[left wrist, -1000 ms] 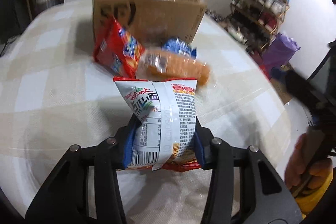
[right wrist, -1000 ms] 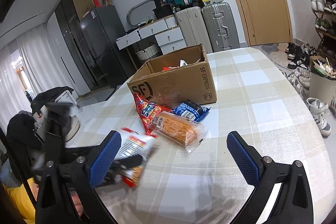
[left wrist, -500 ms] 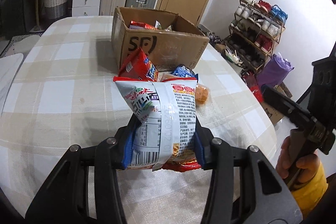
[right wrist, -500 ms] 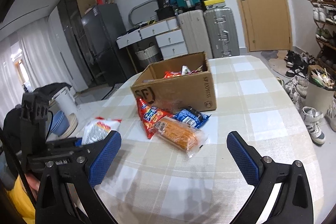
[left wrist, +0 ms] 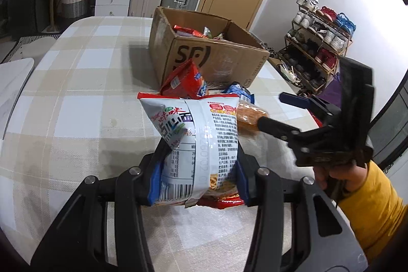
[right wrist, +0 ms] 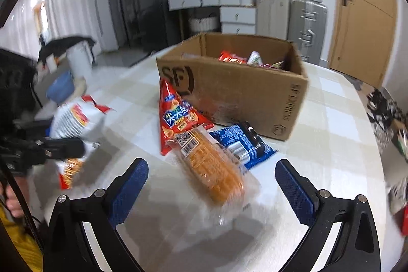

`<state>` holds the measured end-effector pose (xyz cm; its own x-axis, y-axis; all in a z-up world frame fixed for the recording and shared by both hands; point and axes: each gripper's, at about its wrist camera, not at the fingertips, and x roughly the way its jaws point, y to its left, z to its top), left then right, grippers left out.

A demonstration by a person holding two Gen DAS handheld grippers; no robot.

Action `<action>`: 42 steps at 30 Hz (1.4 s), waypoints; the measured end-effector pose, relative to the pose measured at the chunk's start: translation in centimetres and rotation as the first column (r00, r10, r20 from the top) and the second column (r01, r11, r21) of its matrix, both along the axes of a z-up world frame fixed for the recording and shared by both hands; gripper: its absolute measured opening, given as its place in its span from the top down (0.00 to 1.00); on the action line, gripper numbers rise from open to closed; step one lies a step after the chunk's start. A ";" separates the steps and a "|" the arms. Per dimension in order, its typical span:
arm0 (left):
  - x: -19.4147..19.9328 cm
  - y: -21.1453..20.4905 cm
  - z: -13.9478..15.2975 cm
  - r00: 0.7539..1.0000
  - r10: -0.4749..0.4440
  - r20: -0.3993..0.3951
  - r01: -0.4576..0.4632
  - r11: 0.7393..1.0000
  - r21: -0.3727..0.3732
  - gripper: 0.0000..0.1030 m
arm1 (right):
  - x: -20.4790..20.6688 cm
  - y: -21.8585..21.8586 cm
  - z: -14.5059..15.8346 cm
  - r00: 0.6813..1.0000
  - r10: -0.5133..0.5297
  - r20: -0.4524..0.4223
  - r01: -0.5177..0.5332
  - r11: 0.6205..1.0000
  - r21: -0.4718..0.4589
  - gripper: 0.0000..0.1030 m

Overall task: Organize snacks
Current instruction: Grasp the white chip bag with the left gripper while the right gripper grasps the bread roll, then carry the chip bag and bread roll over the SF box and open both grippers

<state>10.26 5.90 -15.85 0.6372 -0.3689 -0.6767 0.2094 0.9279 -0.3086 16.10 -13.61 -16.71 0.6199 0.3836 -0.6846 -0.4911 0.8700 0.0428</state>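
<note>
Gripper (right wrist: 211, 182) spread wide – above orange pack (right wrist: 214, 167)

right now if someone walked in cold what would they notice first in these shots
Probably the white noodle snack bag, clamped upright in the left gripper and filling the left wrist view. Next, the open SF cardboard box on the checked table, already holding snacks. Before it lie a red chip bag, a clear pack of orange crackers and a blue cookie pack, with the open right gripper poised over the crackers.
</note>
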 end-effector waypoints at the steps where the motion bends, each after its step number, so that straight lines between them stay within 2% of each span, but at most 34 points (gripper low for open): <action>1: 0.2 0.1 -0.1 1.000 0.004 -0.005 -0.004 1.000 0.000 0.58 | 0.5 0.3 -0.4 1.000 0.016 -0.009 -0.016 1.000 -0.013 0.03; 2: 0.4 0.1 -0.3 1.000 0.007 -0.010 -0.007 1.000 0.001 0.58 | 1.3 0.8 -1.1 0.998 0.046 -0.035 -0.047 0.998 -0.031 0.05; 5: 0.8 0.3 -0.8 1.000 0.014 -0.026 -0.014 1.000 0.009 0.58 | 2.4 1.9 -2.4 0.996 0.070 -0.063 -0.075 0.993 -0.089 0.26; 6: 0.9 0.3 -1.0 0.999 0.016 -0.031 -0.016 1.000 0.010 0.58 | 2.8 2.3 -3.1 0.993 0.076 -0.087 -0.085 0.990 -0.113 0.27; 9: 1.3 0.3 -1.2 0.999 0.024 -0.039 -0.023 1.000 0.014 0.58 | 2.8 2.7 -3.9 0.994 0.065 -0.088 -0.076 0.987 -0.139 0.30; 11: 1.5 0.3 -1.3 0.999 0.025 -0.044 -0.024 1.000 0.014 0.58 | 2.2 2.7 -4.0 0.995 0.066 -0.078 -0.077 0.986 -0.145 0.37; 14: 1.6 0.1 -1.3 0.998 0.025 -0.052 -0.024 1.000 0.015 0.58 | 1.7 2.7 -4.3 0.996 0.054 -0.073 -0.065 0.985 -0.162 0.53; 16: 1.4 -0.1 -1.2 0.998 0.025 -0.051 -0.024 1.000 0.017 0.58 | 1.6 2.3 -4.4 0.996 0.047 -0.079 -0.058 0.988 -0.143 0.57; 22: 0.8 -0.2 -0.6 0.999 0.027 -0.043 -0.026 0.999 0.023 0.58 | 0.6 1.4 -4.3 0.996 0.007 -0.089 -0.016 0.994 -0.109 0.61; 31: -1.1 -0.6 0.6 1.000 0.018 -0.021 -0.018 1.000 0.017 0.58 | -1.8 -0.6 -2.9 0.991 -0.032 -0.126 0.038 0.998 0.044 0.61; 37: -2.3 -0.6 1.3 0.999 0.029 -0.015 -0.028 0.999 0.028 0.58 | -4.0 -3.3 -1.4 0.988 -0.054 -0.144 0.078 0.982 0.170 0.62; 42: -3.3 -0.9 2.0 1.000 0.022 -0.002 -0.022 0.999 0.037 0.58 | -5.3 -4.1 -0.8 0.986 -0.070 -0.149 0.104 0.966 0.235 0.62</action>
<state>6.97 4.97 -13.81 0.6433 -0.3299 -0.6909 0.1883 0.9429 -0.2749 10.77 -17.68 -17.51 0.5641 0.4966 -0.6597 -0.3882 0.8646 0.3190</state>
